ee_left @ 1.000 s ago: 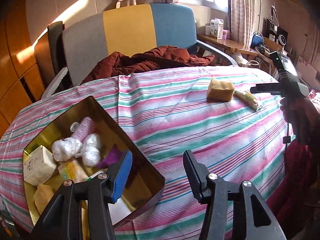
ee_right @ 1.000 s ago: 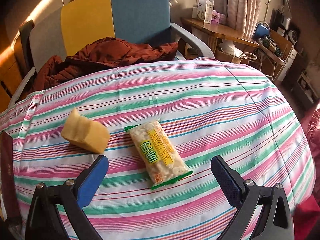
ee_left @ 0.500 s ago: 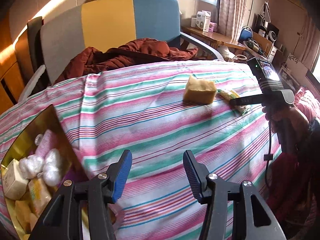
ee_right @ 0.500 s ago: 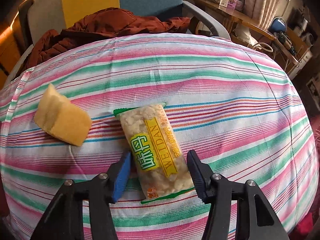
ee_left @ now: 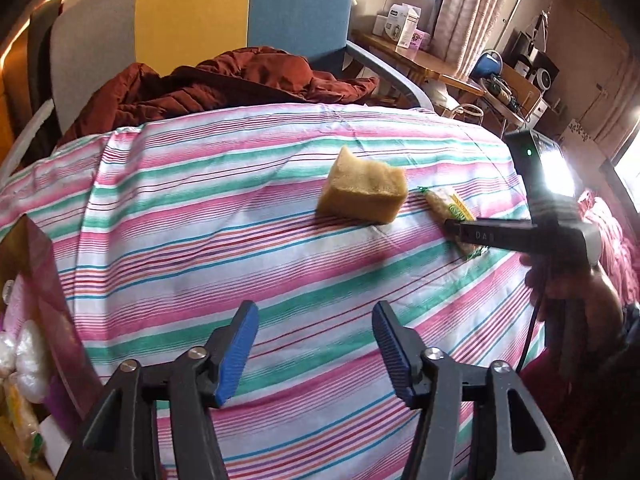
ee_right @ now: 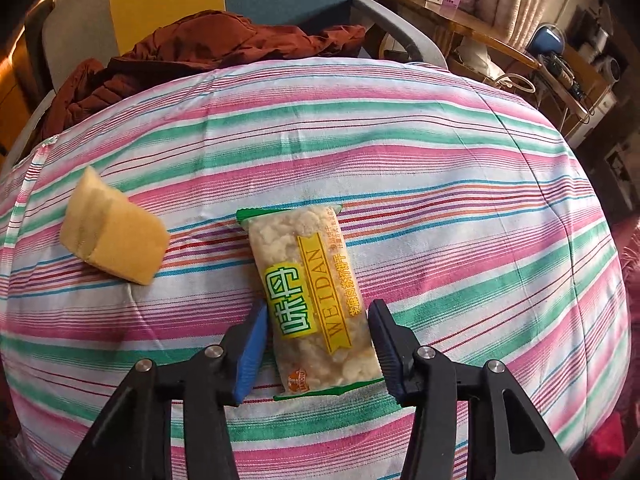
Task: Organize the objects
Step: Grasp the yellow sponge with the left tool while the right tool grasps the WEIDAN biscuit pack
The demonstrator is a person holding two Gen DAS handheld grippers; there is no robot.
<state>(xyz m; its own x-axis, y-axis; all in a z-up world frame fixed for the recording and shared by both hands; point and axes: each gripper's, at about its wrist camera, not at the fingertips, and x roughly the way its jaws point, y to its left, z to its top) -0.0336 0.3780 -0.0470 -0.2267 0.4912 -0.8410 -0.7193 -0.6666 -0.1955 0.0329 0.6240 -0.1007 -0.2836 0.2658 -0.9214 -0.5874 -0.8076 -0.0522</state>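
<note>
A tan sponge block (ee_left: pixel 362 196) (ee_right: pixel 112 236) lies on the striped cloth (ee_left: pixel 240 240). To its right lies a clear snack packet with a yellow-green label (ee_right: pixel 312 300) (ee_left: pixel 450 208). My right gripper (ee_right: pixel 318 307) is down over the packet's near half. Its jaws are closing, one on each long edge, and a sliver of cloth still shows beside the left pad. The packet lies flat. My left gripper (ee_left: pixel 314 312) hovers over bare cloth in front of the sponge, its jaws opening with nothing between them. A gold tin (ee_left: pixel 36 272) holding cotton balls (ee_left: pixel 24 356) and small packs sits at the far left.
Behind the table stands a grey, yellow and blue chair with a red-brown jacket (ee_left: pixel 224 84) on it. A wooden side table (ee_left: pixel 420 60) with cartons is at the back right. The person's hand (ee_left: pixel 568 288) holds the right gripper at the table's right edge.
My left gripper swung right, away from the tin and towards the sponge, and its jaws widened. My right gripper dropped onto the snack packet and its wide jaws narrowed around it.
</note>
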